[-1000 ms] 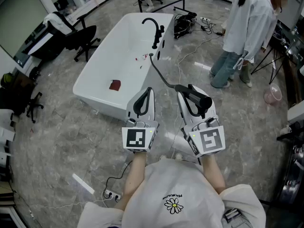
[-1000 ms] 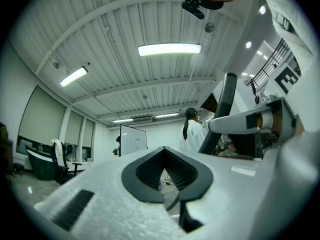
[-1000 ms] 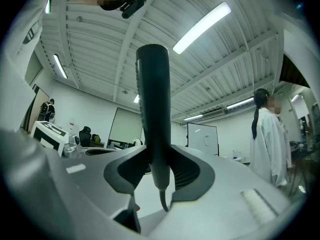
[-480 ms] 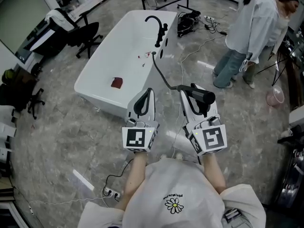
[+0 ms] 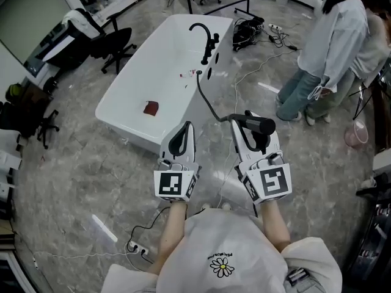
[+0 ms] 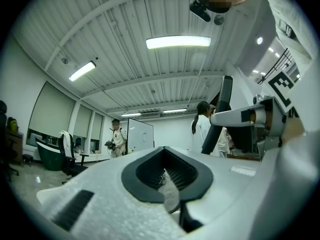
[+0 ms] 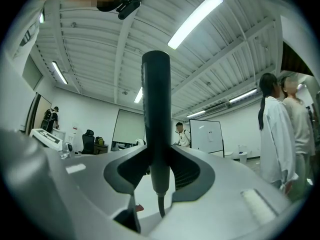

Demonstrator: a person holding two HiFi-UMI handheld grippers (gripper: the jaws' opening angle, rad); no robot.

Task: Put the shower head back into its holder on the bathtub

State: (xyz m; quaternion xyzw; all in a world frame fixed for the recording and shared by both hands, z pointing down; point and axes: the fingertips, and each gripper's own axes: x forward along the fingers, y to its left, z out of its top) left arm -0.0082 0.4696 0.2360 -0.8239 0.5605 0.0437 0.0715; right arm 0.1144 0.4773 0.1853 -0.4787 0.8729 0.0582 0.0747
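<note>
A black shower head (image 5: 255, 124) lies across my right gripper (image 5: 247, 127), whose jaws are shut on its handle (image 7: 155, 134). Its dark hose (image 5: 208, 99) runs back to the rim of the white bathtub (image 5: 131, 105), beside the black faucet (image 5: 204, 38). My left gripper (image 5: 181, 137) is level with the right one, a little to its left, shut with nothing between its pads (image 6: 167, 176). Both grippers hang over the floor on the near side of the tub. The holder on the tub rim is too small to make out.
A small red thing (image 5: 150, 108) lies inside the tub. A person in a white coat (image 5: 333, 54) stands at the right, near cables (image 5: 250, 29) on the floor. Black office chairs (image 5: 110, 47) stand left of the tub. A power strip (image 5: 135, 247) lies by my feet.
Both grippers with the shower head have shifted slightly away from the tub in the head view. The person at the right has stepped further right. Jaws are unchanged.
</note>
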